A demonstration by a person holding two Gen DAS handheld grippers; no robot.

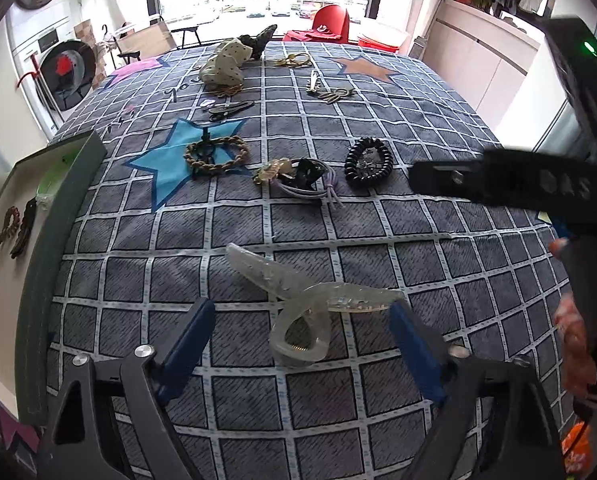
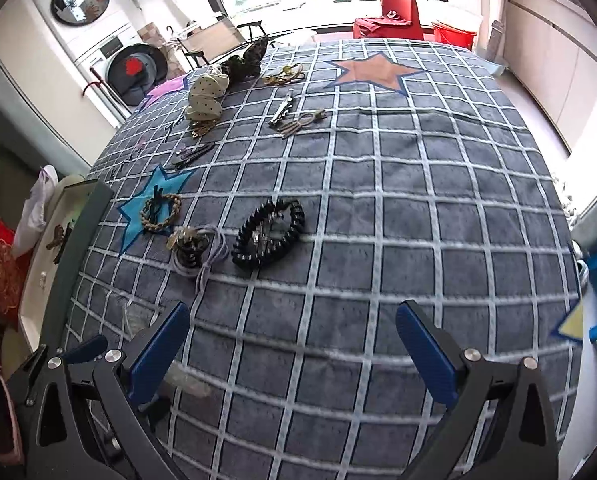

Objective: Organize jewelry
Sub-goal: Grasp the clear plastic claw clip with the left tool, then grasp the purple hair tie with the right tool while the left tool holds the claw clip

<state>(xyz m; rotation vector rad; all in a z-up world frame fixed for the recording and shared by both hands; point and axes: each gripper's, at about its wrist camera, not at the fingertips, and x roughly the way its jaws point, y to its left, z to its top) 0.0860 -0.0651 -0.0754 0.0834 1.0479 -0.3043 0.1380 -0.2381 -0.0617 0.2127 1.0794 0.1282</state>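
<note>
A clear glittery hair clip (image 1: 306,300) lies on the checked grey cloth (image 1: 378,248), between the blue fingers of my left gripper (image 1: 301,306). The clip's right end touches the right pad (image 1: 408,336); the left pad (image 1: 190,340) stands apart from it, so the jaws are open around it. My right gripper (image 2: 292,308) hangs open over bare cloth with nothing between its fingers. Further back lie a black spiral hair tie (image 1: 368,164) (image 2: 268,236), lilac hair ties tangled with a black clip (image 1: 298,178) (image 2: 196,252) and a braided rope bracelet (image 1: 216,156) (image 2: 160,210).
A pale tray with a dark green rim (image 1: 58,260) stands at the left edge and holds brown pieces (image 1: 14,228). At the far end lie a dotted scrunchie (image 1: 222,66), gold pieces (image 1: 294,60) and hair pins (image 1: 330,90). The right hand's black tool (image 1: 498,180) crosses the right side.
</note>
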